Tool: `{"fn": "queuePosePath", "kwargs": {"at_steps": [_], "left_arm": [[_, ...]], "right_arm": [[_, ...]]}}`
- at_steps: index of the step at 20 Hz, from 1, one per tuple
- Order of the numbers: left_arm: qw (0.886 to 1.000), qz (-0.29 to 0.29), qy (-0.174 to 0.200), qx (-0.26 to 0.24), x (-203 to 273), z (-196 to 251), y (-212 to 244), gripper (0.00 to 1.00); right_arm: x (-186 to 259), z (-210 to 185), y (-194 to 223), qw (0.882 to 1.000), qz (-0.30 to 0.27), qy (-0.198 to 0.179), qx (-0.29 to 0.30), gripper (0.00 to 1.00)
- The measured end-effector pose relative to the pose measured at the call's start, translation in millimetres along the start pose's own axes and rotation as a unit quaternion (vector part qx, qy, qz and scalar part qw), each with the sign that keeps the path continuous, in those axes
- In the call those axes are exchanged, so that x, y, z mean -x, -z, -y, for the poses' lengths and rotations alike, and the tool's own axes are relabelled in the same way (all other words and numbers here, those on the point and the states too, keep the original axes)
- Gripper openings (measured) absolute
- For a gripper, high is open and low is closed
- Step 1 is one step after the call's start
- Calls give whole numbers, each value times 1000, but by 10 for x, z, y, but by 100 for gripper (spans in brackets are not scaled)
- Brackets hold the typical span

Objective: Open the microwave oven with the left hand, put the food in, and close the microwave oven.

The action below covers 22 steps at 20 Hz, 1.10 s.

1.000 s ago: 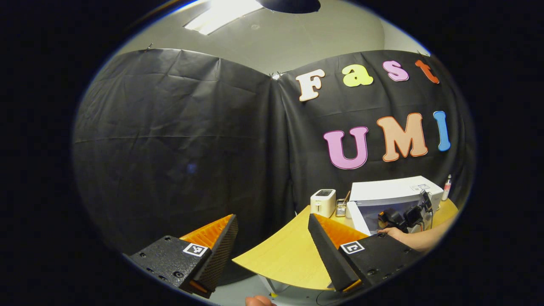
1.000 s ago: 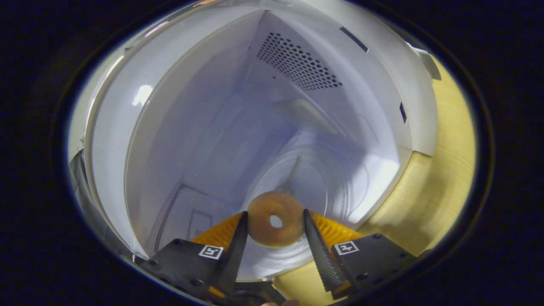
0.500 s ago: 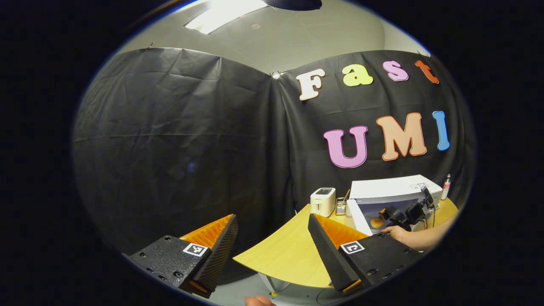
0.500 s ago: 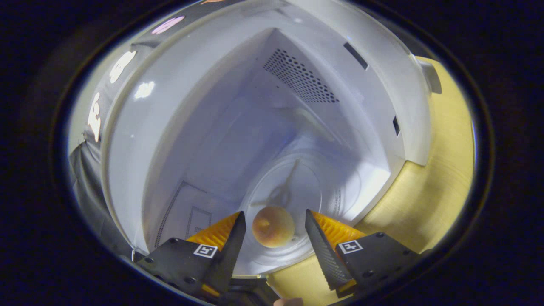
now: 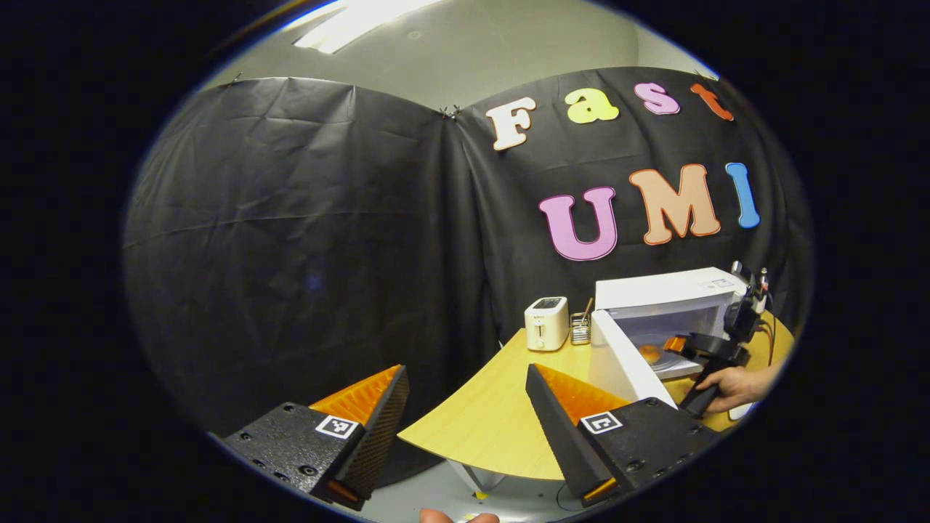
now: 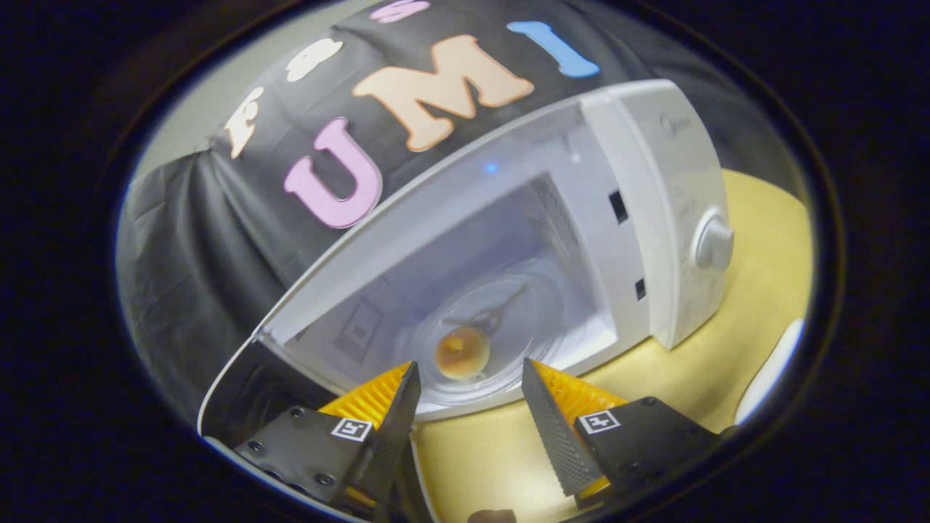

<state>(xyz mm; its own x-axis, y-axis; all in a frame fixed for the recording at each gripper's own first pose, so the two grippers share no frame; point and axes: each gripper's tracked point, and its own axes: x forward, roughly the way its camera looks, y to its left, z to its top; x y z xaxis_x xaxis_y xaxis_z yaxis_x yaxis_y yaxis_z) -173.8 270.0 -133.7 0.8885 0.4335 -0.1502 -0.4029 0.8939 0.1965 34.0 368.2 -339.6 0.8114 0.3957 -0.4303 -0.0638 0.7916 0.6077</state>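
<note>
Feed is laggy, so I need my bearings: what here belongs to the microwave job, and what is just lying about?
For the job:
microwave
open door
doughnut on the turntable
left claw, open
right claw, open

Lying about:
toaster
small rack
bottle

Black cloth hangs creased across the back of the booth, two sheets meeting at a seam pinned near the top. Above it runs a pale grey wall, with a bright ceiling light glaring at the upper left. A light wooden table with a curved edge stands before the cloth on a white leg, over a grey floor. At the table's far end, by the cloth, sit a white toaster and a small rack just beside it.
</note>
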Motion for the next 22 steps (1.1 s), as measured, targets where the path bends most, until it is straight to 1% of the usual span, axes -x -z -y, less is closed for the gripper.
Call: {"fn": "queuePosePath", "kwargs": {"at_steps": [1,2,3,5,7,8,9,11,12,13,14,15,16,17,18,19,20,21,22], "left_arm": [[1000,-6,2,-3,-36,10,68,90],[1000,-17,10,-5,-71,37,158,90],[999,-28,13,-6,-90,51,252,82],[998,-47,27,6,-150,105,404,78],[996,-71,48,21,-199,198,581,76],[994,-88,57,24,-218,238,697,69],[993,-103,56,25,-249,226,814,50],[990,-116,67,36,-323,273,958,14],[988,-130,70,42,-303,325,1044,4],[986,-137,84,49,-320,407,1114,0],[984,-139,100,47,-318,502,1158,0],[984,-136,110,35,-338,563,1188,0],[983,-136,123,21,-353,651,1231,0],[981,-137,139,10,-346,741,1274,0],[978,-136,156,3,-350,864,1319,0],[976,-140,166,-2,-353,948,1364,0],[973,-146,179,-8,-353,1048,1425,0],[971,-150,186,-15,-336,1129,1464,0],[970,-149,193,-20,-333,1208,1464,0]], "right_arm": [[109,7,-101,1000,9,-10,25,77],[204,12,-262,998,24,-18,50,77],[310,26,-457,996,44,-22,78,77],[476,-16,-869,987,83,-29,136,77],[594,-35,-1306,977,116,-31,176,77],[657,-21,-1495,973,129,-25,190,77],[737,-3,-1664,969,140,-18,202,77],[909,-17,-2017,960,168,-11,226,92],[995,-47,-2183,954,184,-9,237,90],[1082,-41,-2321,949,195,-4,249,92],[1154,-28,-2441,945,203,3,257,92],[1236,-4,-2545,942,209,10,262,87],[1313,-7,-2647,940,214,15,264,92],[1380,-11,-2697,940,210,18,267,87],[1417,-37,-2727,940,203,13,273,87],[1460,-32,-2756,939,196,16,281,92],[1540,-18,-2824,936,200,19,289,89],[1642,8,-2912,932,209,24,295,94],[1700,27,-3001,929,218,28,298,96]]}}
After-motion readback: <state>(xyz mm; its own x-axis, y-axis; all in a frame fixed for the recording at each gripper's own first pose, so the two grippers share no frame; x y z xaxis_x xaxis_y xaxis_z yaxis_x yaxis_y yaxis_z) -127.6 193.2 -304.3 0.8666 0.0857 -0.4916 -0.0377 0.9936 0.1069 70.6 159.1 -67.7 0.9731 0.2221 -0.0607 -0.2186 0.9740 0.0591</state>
